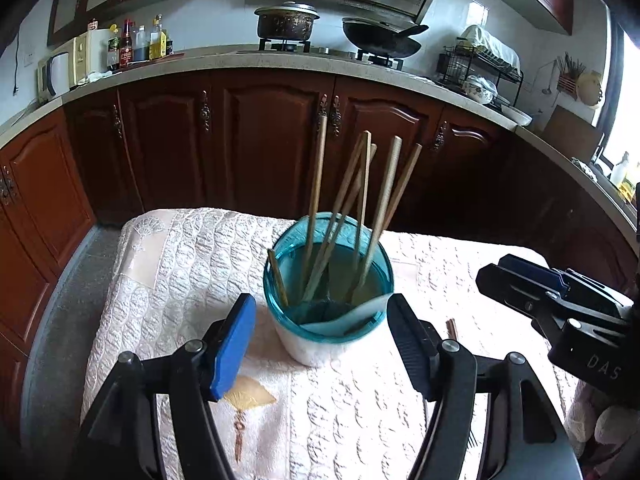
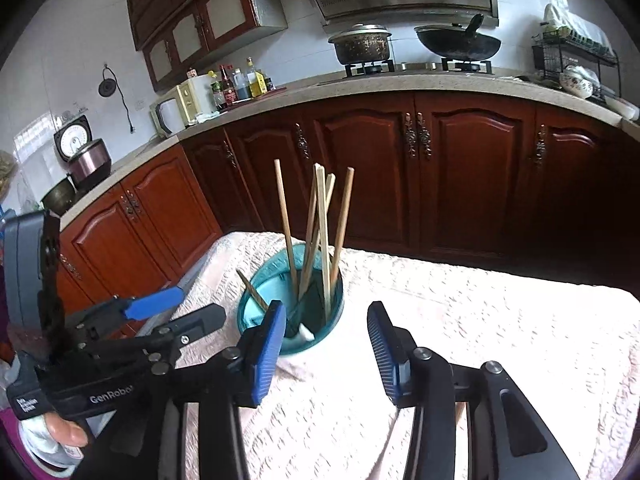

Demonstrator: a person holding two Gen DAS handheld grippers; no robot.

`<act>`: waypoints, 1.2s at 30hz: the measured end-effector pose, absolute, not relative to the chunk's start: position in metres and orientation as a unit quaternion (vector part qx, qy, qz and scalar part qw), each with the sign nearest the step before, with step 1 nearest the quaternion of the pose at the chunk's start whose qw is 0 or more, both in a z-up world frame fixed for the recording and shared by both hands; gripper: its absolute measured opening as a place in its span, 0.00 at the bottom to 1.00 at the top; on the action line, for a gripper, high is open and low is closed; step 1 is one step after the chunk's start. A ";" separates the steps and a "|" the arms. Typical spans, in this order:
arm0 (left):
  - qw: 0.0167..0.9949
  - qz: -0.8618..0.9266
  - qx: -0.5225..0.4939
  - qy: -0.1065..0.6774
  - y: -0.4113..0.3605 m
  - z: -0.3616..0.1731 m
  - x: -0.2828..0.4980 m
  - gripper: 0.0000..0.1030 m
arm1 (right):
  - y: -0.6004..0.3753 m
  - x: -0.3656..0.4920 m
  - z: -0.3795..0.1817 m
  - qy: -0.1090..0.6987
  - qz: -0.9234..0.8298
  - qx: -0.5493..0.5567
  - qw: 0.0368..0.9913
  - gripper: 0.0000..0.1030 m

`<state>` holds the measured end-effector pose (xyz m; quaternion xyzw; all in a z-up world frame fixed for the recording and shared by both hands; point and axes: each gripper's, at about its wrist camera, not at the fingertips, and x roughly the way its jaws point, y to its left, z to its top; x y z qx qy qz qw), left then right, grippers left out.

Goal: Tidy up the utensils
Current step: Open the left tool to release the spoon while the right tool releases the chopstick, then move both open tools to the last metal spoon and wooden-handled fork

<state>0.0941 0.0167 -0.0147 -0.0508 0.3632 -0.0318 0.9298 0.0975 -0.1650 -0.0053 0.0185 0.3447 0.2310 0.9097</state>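
A teal glass cup (image 1: 288,308) stands on the quilted pale-pink tablecloth (image 1: 180,264) and holds several wooden chopsticks (image 1: 362,184) that lean at different angles. A white sheet (image 1: 352,318) is tucked inside its near rim. My left gripper (image 1: 320,304) is open just in front of the cup, with a finger on each side and neither touching it. The tip of another chopstick (image 1: 451,328) shows on the cloth beside its right finger. In the right wrist view, my right gripper (image 2: 326,312) is open and empty, near the cup (image 2: 256,304) and its chopsticks (image 2: 323,240). The left gripper (image 2: 196,306) is at the left.
Dark wooden cabinets (image 1: 260,140) run behind the table under a stone counter (image 1: 200,60) with a pot (image 1: 286,20), a wok (image 1: 380,38), bottles (image 1: 140,42) and a dish rack (image 1: 480,64). Grey floor (image 1: 68,280) lies left of the table. A hand (image 2: 66,434) holds the left gripper.
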 end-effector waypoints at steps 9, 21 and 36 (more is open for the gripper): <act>0.932 -0.039 -0.041 0.358 -0.002 -0.012 0.067 0.67 | -0.190 0.065 -0.009 0.345 0.209 0.022 0.915 0.51; 0.932 -0.051 -0.018 0.358 -0.028 -0.020 0.048 0.68 | -0.227 0.043 -0.025 0.374 0.169 0.030 0.912 0.54; 0.922 -0.057 -0.009 0.383 -0.043 -0.042 0.049 0.68 | -0.248 0.041 -0.055 0.408 0.144 0.035 0.901 0.56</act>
